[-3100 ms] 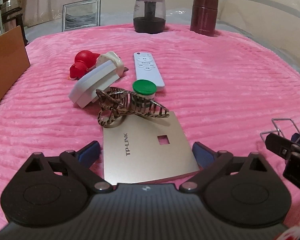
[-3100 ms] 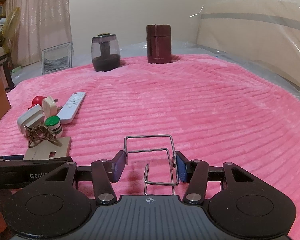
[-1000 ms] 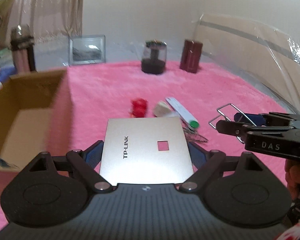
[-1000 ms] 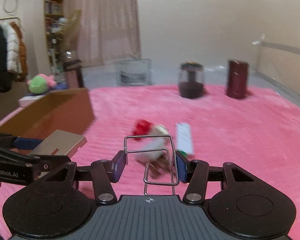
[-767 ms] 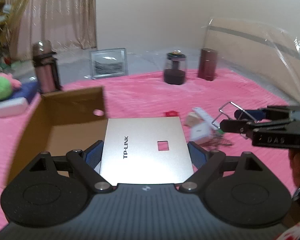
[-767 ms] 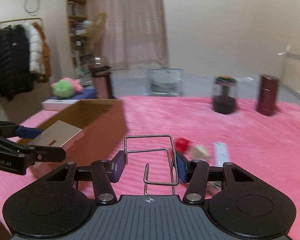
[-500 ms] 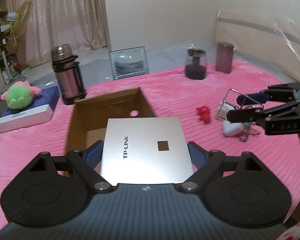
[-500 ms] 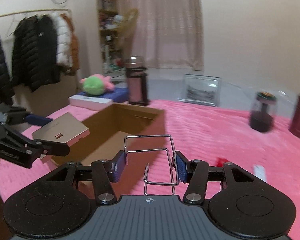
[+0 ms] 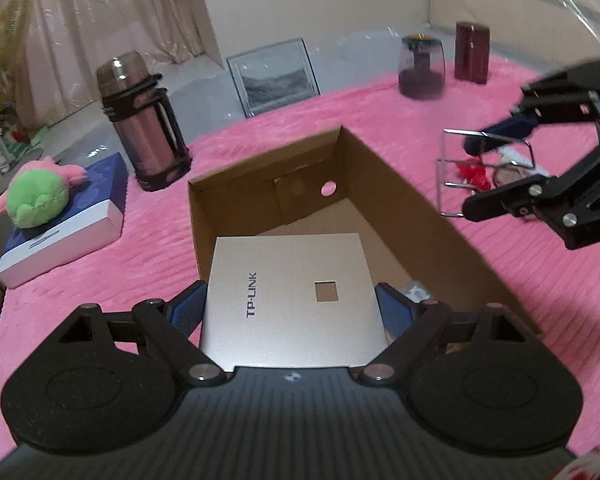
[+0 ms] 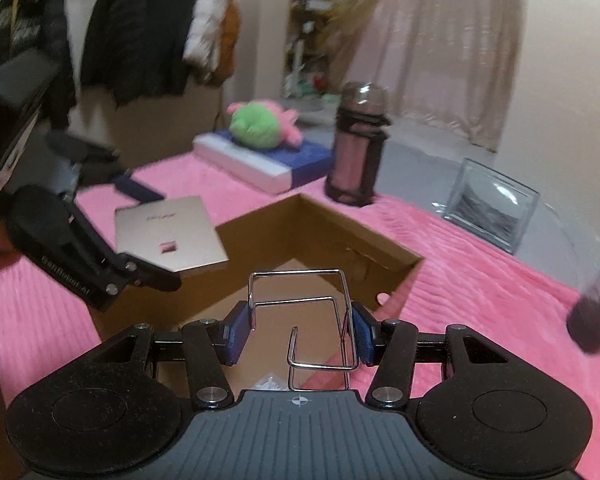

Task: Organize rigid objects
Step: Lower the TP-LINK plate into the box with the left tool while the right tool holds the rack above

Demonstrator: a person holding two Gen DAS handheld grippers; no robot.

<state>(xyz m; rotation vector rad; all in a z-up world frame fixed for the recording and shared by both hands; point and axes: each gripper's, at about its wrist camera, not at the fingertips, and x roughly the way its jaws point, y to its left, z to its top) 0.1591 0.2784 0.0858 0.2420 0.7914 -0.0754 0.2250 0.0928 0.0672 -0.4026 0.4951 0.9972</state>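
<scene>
The cardboard box [image 9: 400, 216] is what both loads are aimed at, and the relation that matters is how each held thing sits against its open mouth. Taking the left side first: the left gripper [image 9: 292, 308] has its blue pads spread wide and pressed on the two side edges of the flat gold TP-LINK plate [image 9: 292, 292], which lies roughly level with its free edge pointing toward 12 o'clock. In the left wrist view the plate covers the near-left part of the opening, the box's long axis running off toward 1 o'clock, so I judge the plate is already above the interior — a release there should land it inside. The box floor shows bare brown cardboard with one small pale item [image 9: 416, 292] at the near end. Moving right: the right gripper [image 10: 298, 332] is closed to a moderate gap on a bent wire rack [image 10: 300, 312], pads gripping its two upright sides, the frame standing up between them. In the right wrist view the box [image 10: 340, 240] spreads out from 12 o'clock, and the rack hangs over its near corner. From the left camera the same rack [image 9: 484, 172] appears at 2 o'clock, beyond the box's right wall — so whether it is truly over the opening or just outside that wall I cannot tell. The left hand looks nearer to a clean drop.
</scene>
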